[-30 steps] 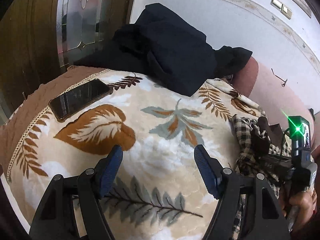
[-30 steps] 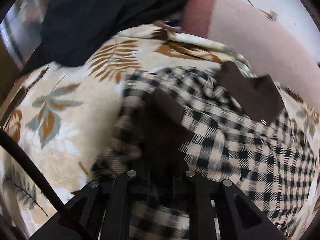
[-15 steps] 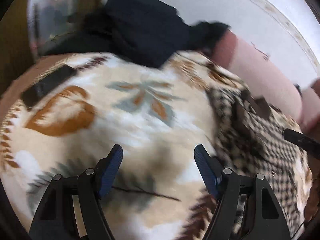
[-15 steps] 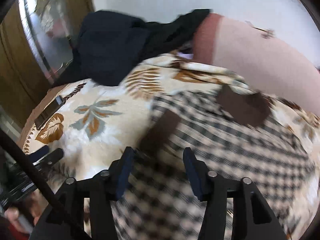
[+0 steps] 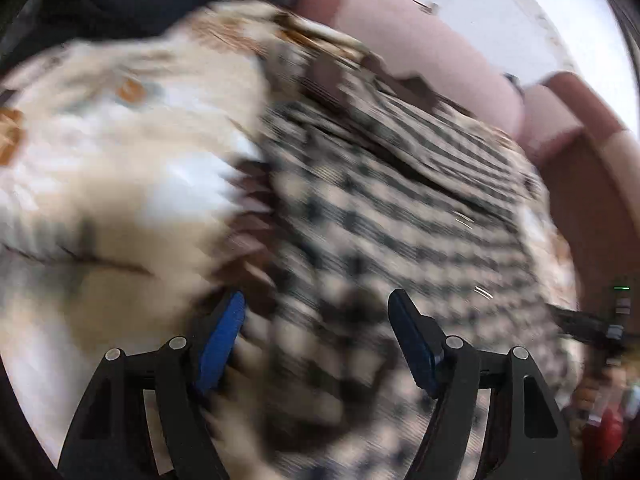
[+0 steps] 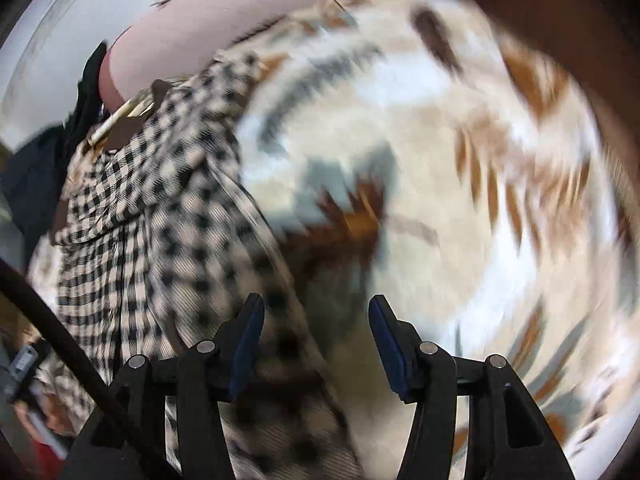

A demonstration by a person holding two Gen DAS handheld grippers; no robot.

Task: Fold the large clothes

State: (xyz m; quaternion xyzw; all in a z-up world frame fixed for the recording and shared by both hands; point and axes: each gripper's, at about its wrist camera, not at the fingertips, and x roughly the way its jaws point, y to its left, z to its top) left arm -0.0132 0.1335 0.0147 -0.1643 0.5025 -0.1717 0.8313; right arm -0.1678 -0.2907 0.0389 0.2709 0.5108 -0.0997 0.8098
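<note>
Checked shirt (image 5: 400, 208) lies spread on the leaf-print blanket (image 6: 460, 160). Left gripper (image 5: 316, 332) wide, empty, above the shirt. Right gripper (image 6: 316, 340) jaws just opened, nothing clamped, over the shirt's edge. Risk: rushed grab pinches blanket along with the shirt.

Left gripper (image 5: 316, 334): two black angular plastic arms, each with round silver pivot screws and triangular cut-outs, tipped with flat blue pads (image 5: 222, 336). Right gripper (image 6: 316, 338): same black frame, silver screws, darker blue pads (image 6: 386, 344); a dark cable (image 6: 52, 332) crosses its lower left corner. Both views are motion-blurred.
</note>
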